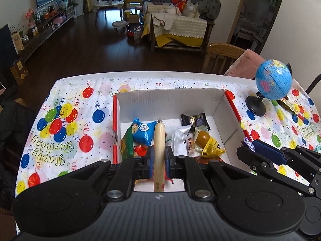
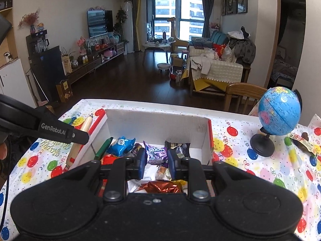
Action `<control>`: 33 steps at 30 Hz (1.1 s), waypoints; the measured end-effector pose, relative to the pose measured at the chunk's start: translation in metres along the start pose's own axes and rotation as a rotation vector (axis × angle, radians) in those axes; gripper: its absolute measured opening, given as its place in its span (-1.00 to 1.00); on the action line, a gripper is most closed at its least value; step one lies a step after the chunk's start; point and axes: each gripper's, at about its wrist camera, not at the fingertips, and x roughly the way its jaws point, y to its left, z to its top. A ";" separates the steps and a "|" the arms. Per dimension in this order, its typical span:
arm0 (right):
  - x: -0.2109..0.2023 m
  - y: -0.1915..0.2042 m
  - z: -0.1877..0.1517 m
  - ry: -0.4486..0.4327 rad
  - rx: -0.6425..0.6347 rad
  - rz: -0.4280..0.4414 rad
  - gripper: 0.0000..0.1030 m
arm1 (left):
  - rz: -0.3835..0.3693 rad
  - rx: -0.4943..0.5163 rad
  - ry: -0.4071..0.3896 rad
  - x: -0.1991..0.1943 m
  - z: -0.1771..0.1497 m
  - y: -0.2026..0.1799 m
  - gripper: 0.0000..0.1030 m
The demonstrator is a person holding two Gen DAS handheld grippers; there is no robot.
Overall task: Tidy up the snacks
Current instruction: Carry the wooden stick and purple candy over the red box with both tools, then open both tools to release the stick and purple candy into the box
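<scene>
So we've got the left gripper [image 1: 159, 158] clamped on a sausage [image 1: 159, 140] and the right gripper [image 2: 156, 161] pinching a purple packet [image 2: 155, 153], both over the box [image 1: 170, 100]; drop-off step, we reckon; next: lower, then release.

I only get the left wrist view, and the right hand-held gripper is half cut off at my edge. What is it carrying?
Observer: A purple packet with white lettering, pinched between the pads of the right hand-held gripper.
Operator: The near end of the box is blocked in my view. What lies there?
Observer: A copper foil wrapper lies on the floor of the box, below the held packet.
</scene>
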 end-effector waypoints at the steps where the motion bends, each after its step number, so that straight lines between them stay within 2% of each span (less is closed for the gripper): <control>1: 0.004 -0.001 0.001 0.005 0.002 0.001 -0.58 | 0.002 0.001 0.005 0.004 0.002 0.000 -0.79; 14: 0.059 -0.015 -0.002 0.101 0.004 0.021 -0.58 | 0.022 -0.008 0.084 0.072 0.020 0.002 -0.79; 23: 0.089 -0.016 -0.015 0.174 0.011 0.034 -0.58 | 0.015 0.006 0.156 0.114 0.016 -0.002 -0.79; 33: 0.103 -0.016 -0.024 0.227 0.032 0.041 -0.51 | 0.018 0.031 0.219 0.142 0.007 -0.010 -0.79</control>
